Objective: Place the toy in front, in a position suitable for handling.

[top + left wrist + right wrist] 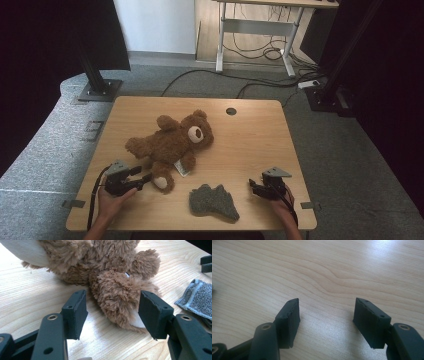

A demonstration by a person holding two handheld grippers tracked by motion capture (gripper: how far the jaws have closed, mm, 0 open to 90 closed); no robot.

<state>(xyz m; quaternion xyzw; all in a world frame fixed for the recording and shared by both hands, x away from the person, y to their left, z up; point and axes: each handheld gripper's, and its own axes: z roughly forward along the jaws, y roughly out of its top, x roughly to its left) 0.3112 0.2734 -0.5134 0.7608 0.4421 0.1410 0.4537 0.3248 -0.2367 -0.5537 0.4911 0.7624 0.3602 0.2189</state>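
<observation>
Left gripper (145, 178) jaws gape around the teddy bear's (172, 142) leg, untouched, while right gripper (254, 186) jaws hang wide, empty, over the desk (250, 140)

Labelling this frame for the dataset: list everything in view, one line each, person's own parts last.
teddy bear: 1, brown with cream muzzle and foot soles, lying mid-table, head toward the far right, a white tag by its leg
cloth: 1, grey, crumpled, on the near edge of the table between the two tools
table: 1, light wood, with a round cable hole near its far edge
desk frame: 1, white legs, on the floor behind, cables under it
black stands: 2, on the floor at the far left and far right
left tool: 1, black, jaws open, the bear's foot just ahead of them
right tool: 1, black, jaws open over bare wood
hands: 2, one behind each tool
</observation>
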